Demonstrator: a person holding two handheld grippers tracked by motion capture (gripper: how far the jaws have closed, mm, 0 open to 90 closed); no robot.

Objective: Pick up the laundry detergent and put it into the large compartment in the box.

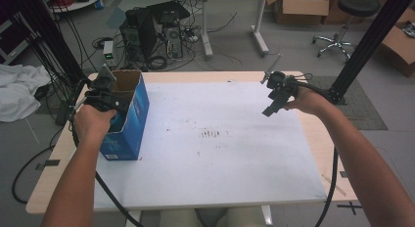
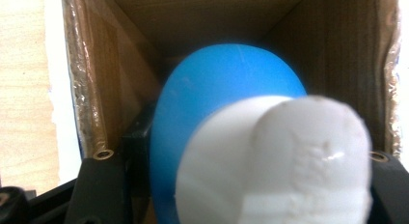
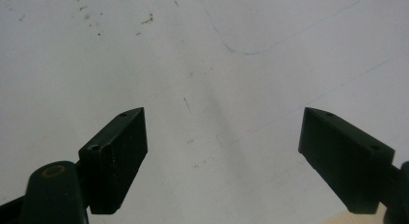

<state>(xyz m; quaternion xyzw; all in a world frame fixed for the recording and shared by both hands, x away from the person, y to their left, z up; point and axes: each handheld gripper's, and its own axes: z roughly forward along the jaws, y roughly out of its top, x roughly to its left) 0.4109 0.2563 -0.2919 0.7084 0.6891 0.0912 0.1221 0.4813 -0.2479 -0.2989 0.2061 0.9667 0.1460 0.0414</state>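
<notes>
The blue and white object [image 2: 226, 137] sits right between the jaws of my left tongs [image 1: 110, 97], its rounded blue part pointing into the open mouth of the cardboard box [image 1: 128, 114] and its white part nearest the camera in the left gripper view; what the object is, I cannot tell, as it is blurred and very close. My left tongs are nearly pressed together and pinch it from both sides, held at the top opening of the box, which stands upright at about nine o'clock on the white table [image 1: 220, 153], blue on the outside and brown inside. The object's blue end is already inside the brown walls. My right tongs [image 1: 275, 97] hover at about two o'clock over the table, well apart from the box, jaws spread wide with nothing between them and the bare white surface below
</notes>
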